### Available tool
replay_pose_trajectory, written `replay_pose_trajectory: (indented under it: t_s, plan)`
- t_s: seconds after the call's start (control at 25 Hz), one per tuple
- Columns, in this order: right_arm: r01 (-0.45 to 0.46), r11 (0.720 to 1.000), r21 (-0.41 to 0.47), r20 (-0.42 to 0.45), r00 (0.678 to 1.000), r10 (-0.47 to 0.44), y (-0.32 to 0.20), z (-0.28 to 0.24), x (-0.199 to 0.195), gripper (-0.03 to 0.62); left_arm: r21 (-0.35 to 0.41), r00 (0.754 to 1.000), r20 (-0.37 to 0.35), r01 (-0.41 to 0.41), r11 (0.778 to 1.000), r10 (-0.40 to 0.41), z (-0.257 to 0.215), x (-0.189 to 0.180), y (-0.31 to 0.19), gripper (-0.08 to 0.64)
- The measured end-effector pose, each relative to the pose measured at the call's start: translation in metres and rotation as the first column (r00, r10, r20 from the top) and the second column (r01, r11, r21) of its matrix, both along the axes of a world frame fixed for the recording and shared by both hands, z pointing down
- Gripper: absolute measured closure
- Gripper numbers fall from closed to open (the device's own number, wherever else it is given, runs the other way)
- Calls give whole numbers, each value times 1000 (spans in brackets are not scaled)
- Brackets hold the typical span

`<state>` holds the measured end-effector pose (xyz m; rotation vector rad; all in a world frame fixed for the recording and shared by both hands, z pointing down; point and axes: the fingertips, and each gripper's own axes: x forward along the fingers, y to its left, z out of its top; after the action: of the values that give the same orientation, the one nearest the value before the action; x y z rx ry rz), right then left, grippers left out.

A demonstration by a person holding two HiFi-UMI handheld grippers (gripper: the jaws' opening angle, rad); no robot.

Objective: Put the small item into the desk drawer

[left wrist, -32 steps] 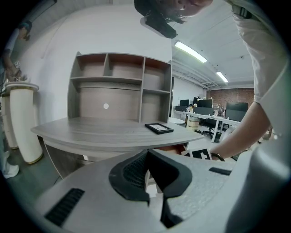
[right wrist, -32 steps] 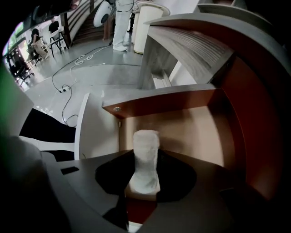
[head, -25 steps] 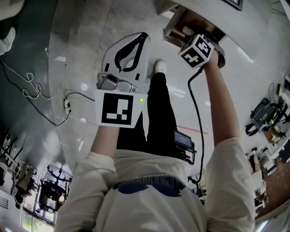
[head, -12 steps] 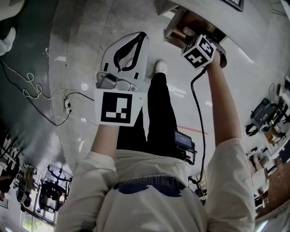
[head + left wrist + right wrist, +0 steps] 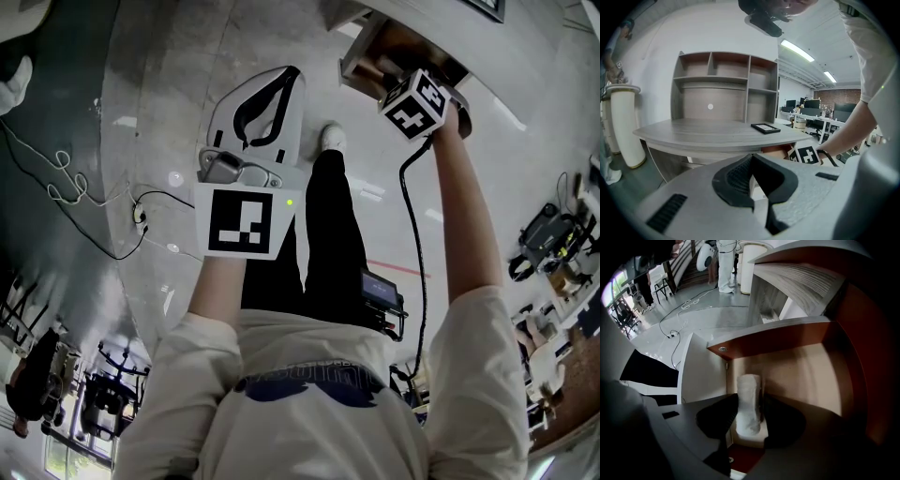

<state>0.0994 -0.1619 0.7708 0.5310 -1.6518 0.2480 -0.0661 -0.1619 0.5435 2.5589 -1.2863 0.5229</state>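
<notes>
The small item [image 5: 749,401], a white wrapped packet, stands on end between the jaws of my right gripper [image 5: 750,404], low inside the open wooden drawer [image 5: 801,376]. Those jaws are opening: the left pad is at the packet's edge and a thin dark gap shows on the right. In the head view only the right gripper's marker cube [image 5: 413,103] shows, at the mouth of the drawer [image 5: 361,52]. My left gripper [image 5: 298,75] hangs apart over the floor, its white jaws meeting at the tips with nothing in them. It points at the desk [image 5: 712,133].
A shelf unit [image 5: 724,84] and a black-framed picture [image 5: 765,127] stand on the desk. A tall white cylinder [image 5: 623,126] is left of the desk. Cables [image 5: 56,183] trail over the floor on the left. Office chairs and desks fill the room beyond.
The right gripper's cube has crept a little farther up and right into the drawer mouth. The left gripper has hardly moved.
</notes>
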Motion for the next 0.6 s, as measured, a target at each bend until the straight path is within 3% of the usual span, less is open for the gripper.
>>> replay_pose_trajectory:
  t_s: [0.6]
  plan:
    - [14, 998, -68, 50, 999, -11, 8, -2, -4, 354, 2, 1000, 14, 6, 1000, -6, 1, -4, 1, 551]
